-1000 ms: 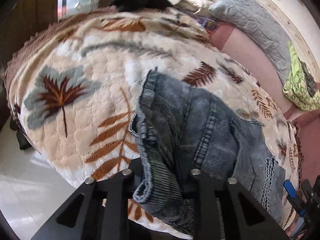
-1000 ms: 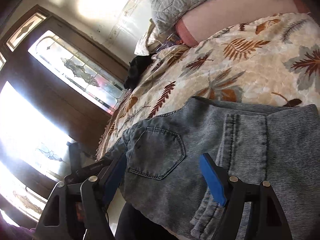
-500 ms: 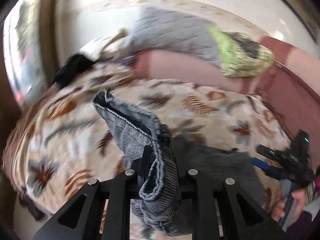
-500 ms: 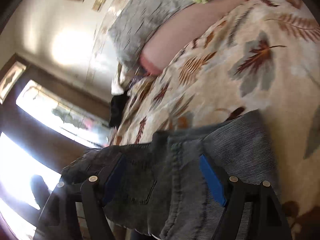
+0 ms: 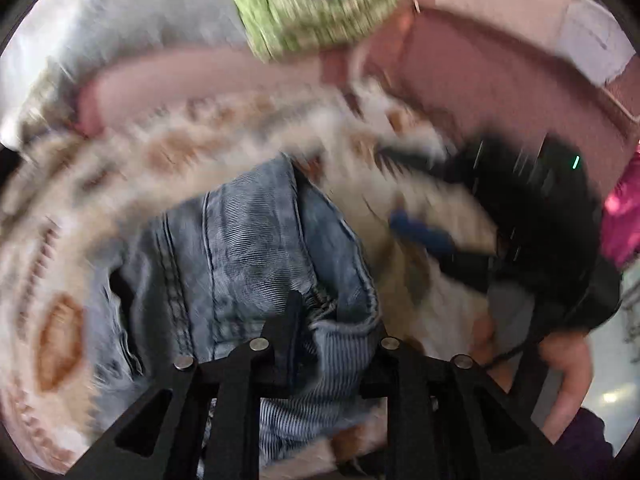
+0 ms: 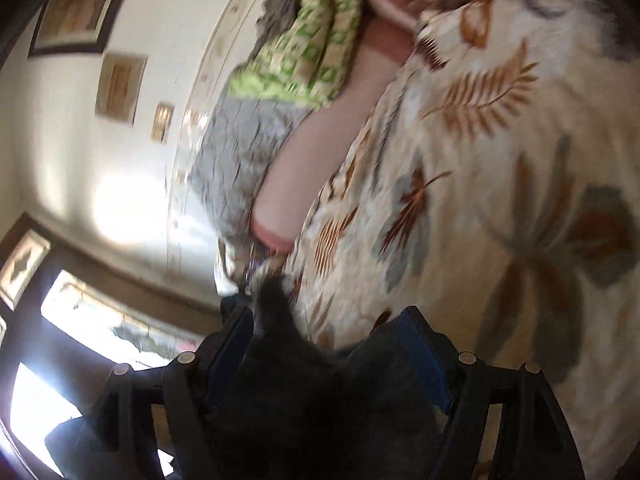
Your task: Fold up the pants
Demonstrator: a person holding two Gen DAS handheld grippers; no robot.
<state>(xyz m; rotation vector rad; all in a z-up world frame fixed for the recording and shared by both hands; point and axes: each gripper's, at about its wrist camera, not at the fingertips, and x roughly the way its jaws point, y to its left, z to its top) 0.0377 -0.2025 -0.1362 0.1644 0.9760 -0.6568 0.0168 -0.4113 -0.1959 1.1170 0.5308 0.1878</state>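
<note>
Both views are motion-blurred, so detail is limited. In the left wrist view the left gripper (image 5: 320, 320) is clamped on a bunched edge of the pants (image 5: 248, 248), lower centre of the frame; the denim spreads up and left from the jaws, over the leaf-print blanket (image 5: 72, 208) on the bed. Pinching the edge likely lets the person carry one part of the fabric over the rest for a fold.

At right of that frame the right gripper (image 5: 424, 236) shows as a blur w/ a blue pad, a hand (image 5: 568, 364) under it. It sits near the pants but whether it touches is unclear.

In the right wrist view, dark cloth, prob. the same pants (image 6: 332, 400), fills the gap between the blue pads at bottom centre. Jaws look set wide; can't tell if they actually grip. Blanket fills the right side; a green pillow (image 6: 304, 52) lies at top centre.
</note>
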